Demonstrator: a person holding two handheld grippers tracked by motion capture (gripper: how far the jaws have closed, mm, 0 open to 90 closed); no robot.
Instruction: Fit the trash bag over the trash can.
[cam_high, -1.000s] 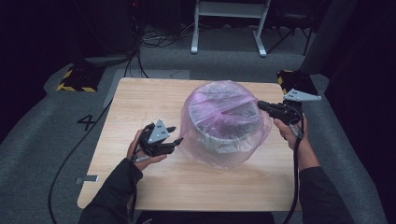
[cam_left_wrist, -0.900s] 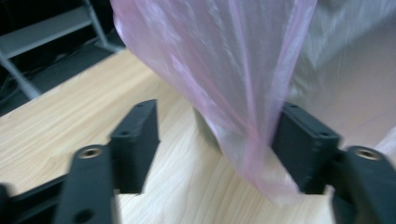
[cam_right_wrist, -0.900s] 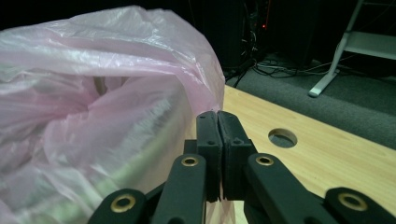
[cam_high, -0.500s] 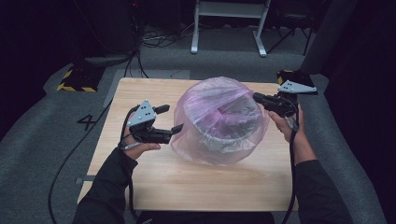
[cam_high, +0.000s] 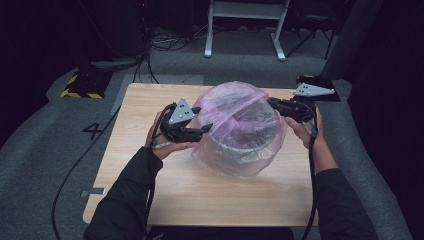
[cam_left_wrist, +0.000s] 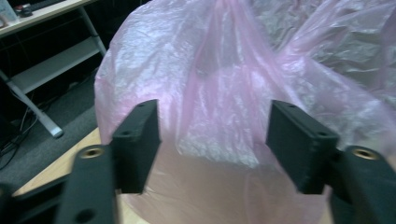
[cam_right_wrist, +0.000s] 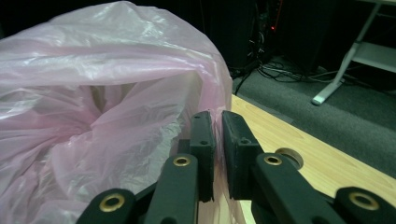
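A pink see-through plastic bag (cam_high: 240, 117) balloons over a round grey container (cam_high: 235, 149) in the middle of the wooden table (cam_high: 150, 170). My left gripper (cam_high: 207, 128) is raised at the bag's left side, its tips touching the film. In the left gripper view its jaws (cam_left_wrist: 215, 140) stand apart; they have just been closing, and the bag (cam_left_wrist: 219, 70) bulges between the pads unpressed. My right gripper (cam_high: 270, 102) is at the bag's upper right. Its jaws (cam_right_wrist: 218, 135) have just eased open slightly, but a fold of the bag (cam_right_wrist: 93, 93) is still pinched between the pads.
A white metal frame (cam_high: 245, 20) stands on the floor behind the table, with cables around it. A yellow-and-black striped block (cam_high: 80, 87) lies at the far left corner. A round fitting (cam_right_wrist: 288, 157) sits in the tabletop near the right gripper.
The left gripper has risen from low beside the bag to its upper left side. The right hand has lifted a little with the film, and the bag has puffed taller.
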